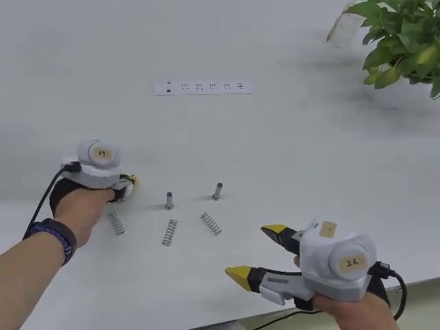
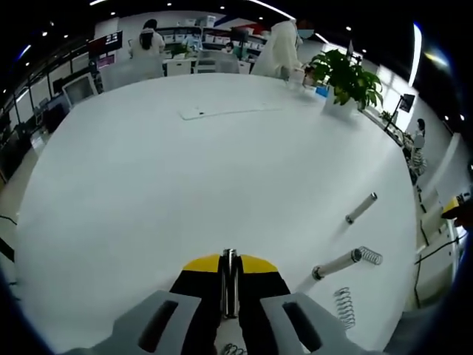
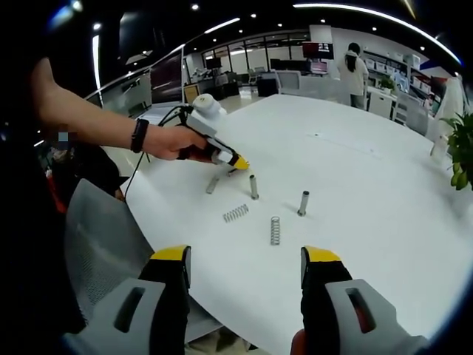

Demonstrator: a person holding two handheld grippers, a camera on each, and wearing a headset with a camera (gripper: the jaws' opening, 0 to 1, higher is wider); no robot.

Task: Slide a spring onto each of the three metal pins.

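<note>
My left gripper [image 1: 128,183] rests at the table's left, jaws shut on a metal pin [image 2: 230,281] that stands between its yellow tips. Two other pins stand upright to its right, one [image 1: 169,200] nearer and one [image 1: 218,191] farther. Three springs lie flat just in front of them: left [image 1: 115,222], middle [image 1: 170,232], right [image 1: 211,223]. My right gripper [image 1: 258,252] hovers open near the table's front edge, nothing between its jaws. The right gripper view shows its own gripper [image 3: 245,259] open, both standing pins [image 3: 253,186] [image 3: 303,202] and the left gripper [image 3: 235,161] beyond.
A white power strip [image 1: 202,87] lies at the back centre. A potted plant [image 1: 402,41] stands at the back right. The white table's front edge [image 1: 206,323] runs just below my right gripper. People stand far off in the room behind the table.
</note>
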